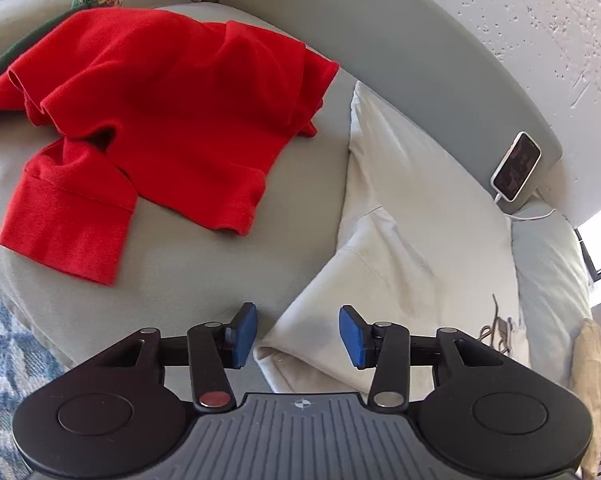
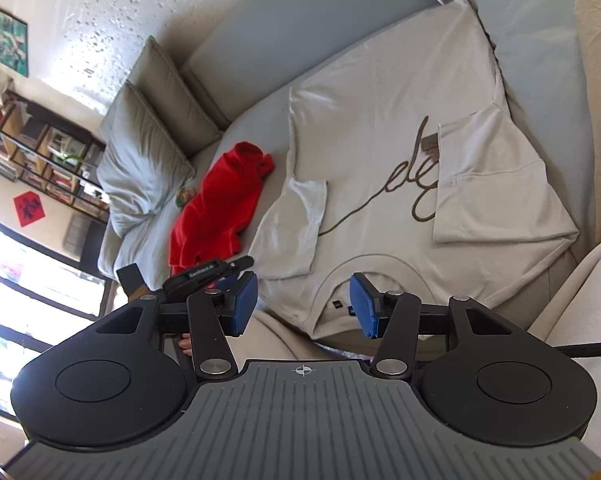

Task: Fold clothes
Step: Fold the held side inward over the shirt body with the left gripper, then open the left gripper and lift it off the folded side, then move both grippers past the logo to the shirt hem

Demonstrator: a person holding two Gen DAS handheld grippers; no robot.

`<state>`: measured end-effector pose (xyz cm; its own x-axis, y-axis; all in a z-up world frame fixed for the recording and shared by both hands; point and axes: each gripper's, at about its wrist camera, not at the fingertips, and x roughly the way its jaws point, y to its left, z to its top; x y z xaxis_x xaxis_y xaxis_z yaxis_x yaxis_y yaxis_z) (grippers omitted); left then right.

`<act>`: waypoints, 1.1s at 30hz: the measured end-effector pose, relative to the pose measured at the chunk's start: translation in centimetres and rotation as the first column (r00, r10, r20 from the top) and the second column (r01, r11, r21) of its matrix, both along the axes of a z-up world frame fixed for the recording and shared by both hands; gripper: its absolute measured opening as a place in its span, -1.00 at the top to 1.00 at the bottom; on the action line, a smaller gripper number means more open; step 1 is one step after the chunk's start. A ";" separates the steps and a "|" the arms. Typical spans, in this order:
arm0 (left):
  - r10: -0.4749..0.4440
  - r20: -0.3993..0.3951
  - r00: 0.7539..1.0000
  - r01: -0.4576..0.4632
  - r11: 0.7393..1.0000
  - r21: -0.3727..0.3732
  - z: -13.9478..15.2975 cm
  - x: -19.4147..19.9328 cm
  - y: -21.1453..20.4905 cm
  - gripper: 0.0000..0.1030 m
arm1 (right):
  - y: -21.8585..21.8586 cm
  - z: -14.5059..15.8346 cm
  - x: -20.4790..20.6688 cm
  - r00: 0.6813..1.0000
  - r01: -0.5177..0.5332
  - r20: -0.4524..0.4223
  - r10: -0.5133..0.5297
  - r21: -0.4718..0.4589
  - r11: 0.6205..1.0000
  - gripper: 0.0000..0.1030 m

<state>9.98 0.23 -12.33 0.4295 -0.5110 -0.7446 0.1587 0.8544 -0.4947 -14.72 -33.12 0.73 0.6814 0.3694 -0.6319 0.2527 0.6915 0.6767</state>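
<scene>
**Two tops on the grey sofa, both grippers let go**

Left wrist view: the left gripper [image 1: 297, 334] has its blue pads apart with nothing between them. It hangs over the near edge of the grey sofa seat [image 1: 204, 264]. A crumpled red long-sleeved top [image 1: 152, 120] lies far and to the left. A cream cotton T-shirt [image 1: 412, 216] lies to the right. A phone in a white case [image 1: 516, 166] leans on the sofa back.

Right wrist view: the right gripper [image 2: 303, 304] is also released, holding nothing, just above the collar of the cream cotton T-shirt [image 2: 384, 120], which lies flat with both sleeves folded in. The red top [image 2: 216, 204] sits to its left, near a grey pillow [image 2: 140, 152].
</scene>
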 end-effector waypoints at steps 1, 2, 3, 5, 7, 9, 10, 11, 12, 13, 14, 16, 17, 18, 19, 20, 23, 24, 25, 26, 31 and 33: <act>-0.026 -0.012 1.000 0.026 1.000 -0.010 -0.2 0.0 -0.5 0.77 | -0.1 -0.1 -0.1 1.000 0.005 -0.003 -0.005 0.002 1.000 -0.05; -0.049 -0.003 0.999 0.049 0.999 0.007 -0.2 -0.2 -1.0 0.83 | -0.2 -0.2 -0.1 1.000 0.009 -0.007 -0.009 0.003 1.000 -0.05; -0.065 0.026 0.998 0.064 0.997 0.050 0.0 -0.5 -1.6 0.94 | -0.2 -0.3 -0.1 1.000 0.010 -0.009 -0.010 0.005 1.000 -0.05; -0.064 0.069 0.996 0.057 0.994 0.099 0.6 -1.1 -1.9 0.98 | -0.2 -0.4 0.0 1.000 0.011 -0.014 -0.010 0.010 1.000 -0.05; -0.007 0.103 0.995 -0.007 0.990 0.138 1.4 -1.8 -1.2 0.99 | -0.1 -0.4 0.1 1.000 0.007 -0.015 -0.007 0.007 1.000 -0.05; 0.020 0.088 0.996 -0.035 0.986 0.165 1.4 -1.7 -0.4 0.99 | -0.2 -0.3 0.0 1.000 0.004 -0.014 -0.004 -0.004 1.000 -0.05; 0.020 0.063 0.998 -0.030 0.987 0.158 1.1 -1.5 0.0 0.99 | -0.3 -0.4 0.0 1.000 0.008 -0.013 -0.008 -0.005 1.000 -0.05; 0.012 0.048 0.999 -0.019 0.987 0.157 0.7 -1.4 0.1 0.99 | -0.4 -0.6 0.1 1.000 0.011 -0.019 -0.011 0.001 1.000 -0.05; 0.002 0.043 0.999 -0.009 0.987 0.163 0.4 -1.4 0.0 0.97 | -0.5 -0.9 0.2 1.000 0.015 -0.025 -0.015 0.006 1.000 -0.06; -0.006 0.047 0.999 -0.002 0.985 0.172 0.3 -1.4 0.0 0.97 | -0.5 -1.1 0.3 0.999 0.019 -0.031 -0.018 0.012 1.000 -0.06; -0.008 0.054 0.999 -0.002 0.982 0.187 0.4 -1.5 -0.1 0.87 | -0.6 -1.3 0.4 0.999 0.019 -0.036 -0.019 0.017 1.000 -0.06; 0.009 0.063 0.998 -0.022 0.979 0.205 0.7 -1.5 0.0 0.62 | -0.6 -1.7 0.5 0.999 0.021 -0.046 -0.019 0.026 0.999 -0.06; 0.029 0.071 0.997 -0.043 0.976 0.215 1.0 -1.6 0.2 0.34 | -0.6 -1.9 0.5 0.998 0.024 -0.051 -0.023 0.024 0.999 -0.06; 0.049 0.092 0.995 -0.069 0.969 0.236 1.5 -1.9 0.3 0.11 | -0.7 -2.0 0.4 0.998 0.031 -0.057 -0.030 0.018 0.999 -0.08; 0.065 0.120 0.991 -0.095 0.960 0.263 2.1 -2.4 0.4 0.12 | -0.9 -2.0 0.2 0.997 0.042 -0.060 -0.041 0.012 0.999 -0.22; 0.081 0.148 0.986 -0.122 0.950 0.288 2.6 -2.9 0.4 0.12 | -1.1 -2.1 0.0 0.997 0.053 -0.064 -0.053 0.006 0.999 -0.29; 0.069 0.225 0.972 -0.138 0.943 0.304 4.4 -4.5 -0.1 0.19 | -1.9 -3.0 -0.5 0.990 0.095 -0.104 -0.097 -0.019 0.995 -0.35; 0.039 0.238 0.970 -0.108 0.953 0.285 4.8 -5.0 -0.7 0.29 | -2.2 -3.5 -0.5 0.986 0.107 -0.128 -0.110 -0.030 0.994 -0.35; 0.010 0.251 0.968 -0.079 0.961 0.265 5.3 -5.6 -1.3 0.35 | -2.3 -4.2 -0.2 0.981 0.109 -0.155 -0.115 -0.047 0.993 -0.34; -0.034 0.250 0.968 -0.030 0.968 0.247 5.6 -6.0 -2.3 0.45 | -2.3 -4.9 0.1 0.976 0.108 -0.181 -0.118 -0.065 0.992 -0.30; -0.316 0.187 0.930 0.243 0.911 0.334 4.6 -8.4 -10.1 0.56 | -0.2 -7.9 3.9 0.967 -0.036 -0.251 -0.034 -0.267 0.963 0.55; -0.382 0.169 0.909 0.290 0.869 0.401 3.2 -9.3 -12.7 0.56 | 0.8 -8.7 5.1 0.968 -0.078 -0.251 -0.005 -0.319 0.945 0.55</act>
<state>0.70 -12.45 -9.10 0.4656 -0.3730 -0.8026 0.5410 0.8377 -0.0755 -9.61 -32.36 -7.93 0.4797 0.1380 -0.8665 0.3525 0.8741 0.3343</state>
